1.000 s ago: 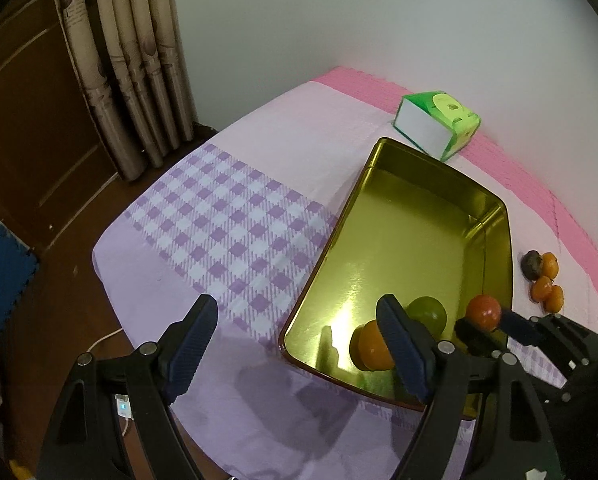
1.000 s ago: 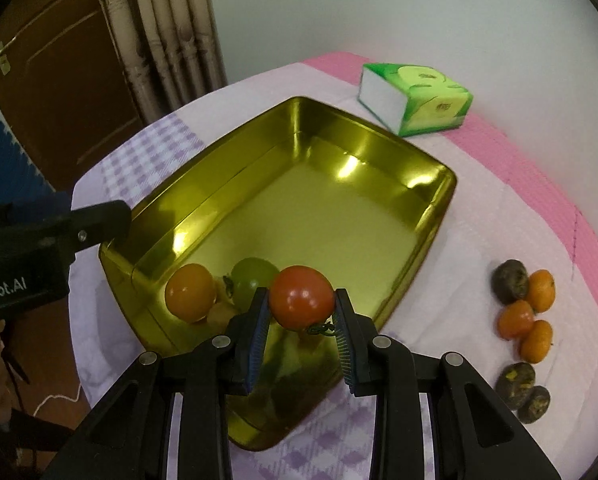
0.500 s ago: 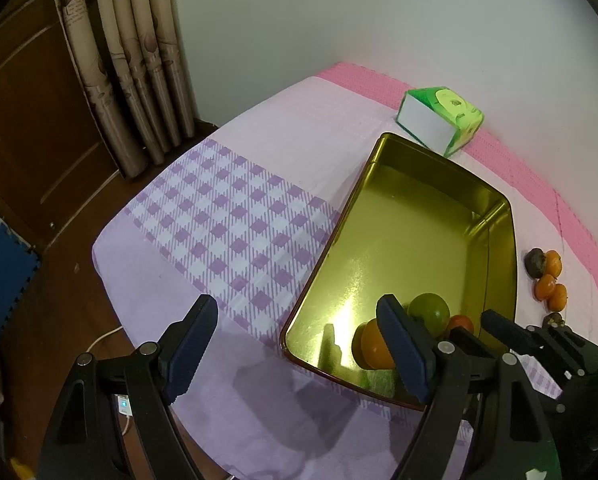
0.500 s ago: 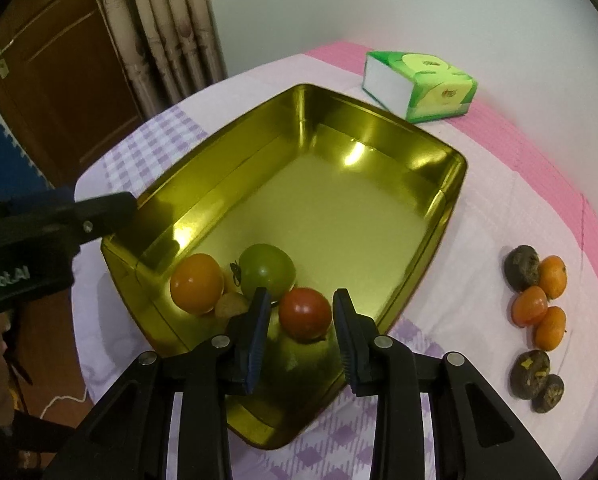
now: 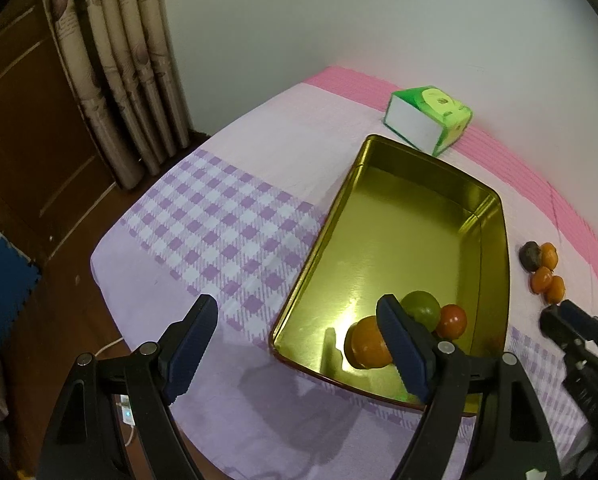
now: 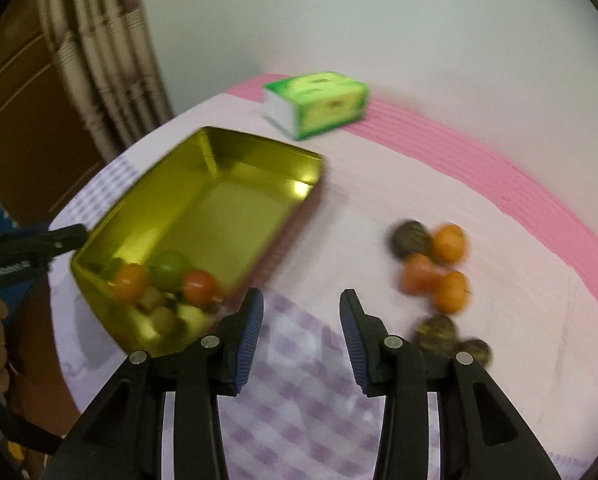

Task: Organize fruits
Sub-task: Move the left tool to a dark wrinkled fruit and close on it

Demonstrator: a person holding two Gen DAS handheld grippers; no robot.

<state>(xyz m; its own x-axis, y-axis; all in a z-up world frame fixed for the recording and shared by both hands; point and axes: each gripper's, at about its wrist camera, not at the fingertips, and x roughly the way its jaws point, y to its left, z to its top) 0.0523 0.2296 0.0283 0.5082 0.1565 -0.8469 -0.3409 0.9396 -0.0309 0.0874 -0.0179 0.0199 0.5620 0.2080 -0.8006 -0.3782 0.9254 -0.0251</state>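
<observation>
A gold metal tray [image 5: 415,184] [image 6: 219,148] lies on the table. In its near corner sit an orange fruit [image 5: 369,344] [image 6: 129,280], a green tomato [image 5: 421,310] [image 6: 171,266] and a red tomato [image 5: 453,321] [image 6: 198,285]. Right of the tray lies a cluster of small oranges [image 5: 545,278] [image 6: 449,242] and dark fruits [image 5: 530,255] [image 6: 411,238]. My left gripper [image 5: 299,344] is open and empty over the tray's near left edge. My right gripper [image 6: 301,332] is open and empty above the cloth between tray and cluster; the right wrist view is blurred.
A green tissue box [image 5: 429,118] [image 6: 317,102] stands behind the tray near the wall. The table carries a purple checked cloth [image 5: 219,224] and a pink mat [image 6: 479,160]. Curtains [image 5: 119,60] and a wooden door lie beyond the table's left edge.
My right gripper opened and let go of the red tomato, which now lies in the tray beside the green tomato. The right gripper has since swung right, out of the tray.
</observation>
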